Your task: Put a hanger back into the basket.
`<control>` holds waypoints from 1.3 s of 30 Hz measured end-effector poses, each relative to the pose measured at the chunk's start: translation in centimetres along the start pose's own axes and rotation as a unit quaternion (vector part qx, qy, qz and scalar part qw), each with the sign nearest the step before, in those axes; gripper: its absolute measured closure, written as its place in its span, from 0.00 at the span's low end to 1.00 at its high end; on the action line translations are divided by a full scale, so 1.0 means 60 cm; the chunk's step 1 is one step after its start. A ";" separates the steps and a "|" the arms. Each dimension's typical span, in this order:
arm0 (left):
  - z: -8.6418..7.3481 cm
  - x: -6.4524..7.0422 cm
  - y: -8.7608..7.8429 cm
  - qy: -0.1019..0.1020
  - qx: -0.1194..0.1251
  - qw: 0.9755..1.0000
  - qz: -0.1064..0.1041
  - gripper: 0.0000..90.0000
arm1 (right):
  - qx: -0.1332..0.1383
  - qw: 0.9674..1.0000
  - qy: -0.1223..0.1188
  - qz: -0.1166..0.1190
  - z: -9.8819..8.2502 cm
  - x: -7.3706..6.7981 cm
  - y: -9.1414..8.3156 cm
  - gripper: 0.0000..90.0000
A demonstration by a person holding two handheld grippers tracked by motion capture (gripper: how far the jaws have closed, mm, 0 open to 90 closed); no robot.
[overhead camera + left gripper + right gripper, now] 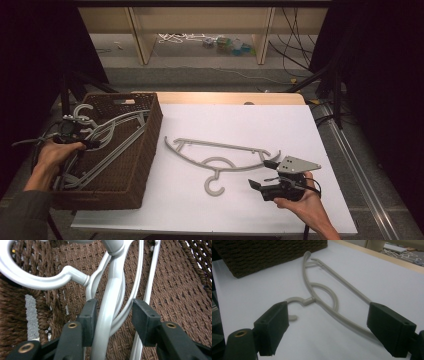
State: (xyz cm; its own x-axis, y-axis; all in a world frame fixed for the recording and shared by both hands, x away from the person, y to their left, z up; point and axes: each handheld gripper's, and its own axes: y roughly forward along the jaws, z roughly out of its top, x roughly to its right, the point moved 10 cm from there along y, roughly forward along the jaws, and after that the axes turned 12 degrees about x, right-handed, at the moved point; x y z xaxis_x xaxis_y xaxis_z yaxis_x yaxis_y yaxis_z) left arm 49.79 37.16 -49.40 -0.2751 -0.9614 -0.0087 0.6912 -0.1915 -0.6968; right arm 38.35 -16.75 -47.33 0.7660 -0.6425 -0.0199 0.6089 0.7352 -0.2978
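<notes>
A white table (300, 130) carries everything, its pale wooden edge showing along the far side. On its left end stands the largest item, a dark brown woven basket (142, 165), rectangular with tall walls and a slot handle cut in its far end. Inside it lie grey plastic hangers (117, 131), stacked slantwise from the far wall down to the near left corner, their hooks curling up at the far left rim. The left gripper (80, 140) reaches in over the basket's left wall; in the left gripper view its two black jaws stand on either side of the neck of a hanger (110, 302), the left pad just at the plastic, the right pad clear of it, so the grip is released with the hanger between the jaws. On the bare table to the right of the basket lies a single grey hanger (222, 152), flat, its hook pointing to the near edge, with a curved shoulder bar, a straight lower bar and a small arch above the hook. The right gripper (262, 175) rests near that hanger's right end, jaws spread wide and empty, framing it in the right gripper view.
</notes>
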 end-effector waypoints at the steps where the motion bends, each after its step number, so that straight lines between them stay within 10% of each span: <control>1: 0.000 -0.006 -0.002 0.004 -0.002 1.000 0.014 0.57 | -0.003 1.000 -0.002 0.002 -0.002 0.000 0.000 0.21; 12: 0.041 -0.005 -0.067 -0.039 0.090 0.995 0.024 0.37 | 0.001 1.000 -0.001 0.000 0.000 0.000 0.000 0.20; 21: 0.089 0.085 -0.134 -0.054 0.204 0.977 -0.011 0.24 | 0.014 1.000 -0.001 -0.011 0.004 0.005 0.001 0.19; 39: 0.102 0.297 -0.169 -0.038 0.294 0.946 -0.127 0.19 | 0.032 0.999 0.005 -0.022 0.007 0.008 0.003 0.19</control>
State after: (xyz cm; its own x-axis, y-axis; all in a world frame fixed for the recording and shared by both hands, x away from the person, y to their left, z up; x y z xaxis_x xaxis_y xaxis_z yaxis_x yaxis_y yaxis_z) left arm 41.98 20.77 -38.11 -0.4496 -0.8763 0.1730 0.8675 -0.4746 -0.1493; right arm 38.90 -16.83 -47.00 0.7370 -0.6756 -0.0176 0.6534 0.7189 -0.2372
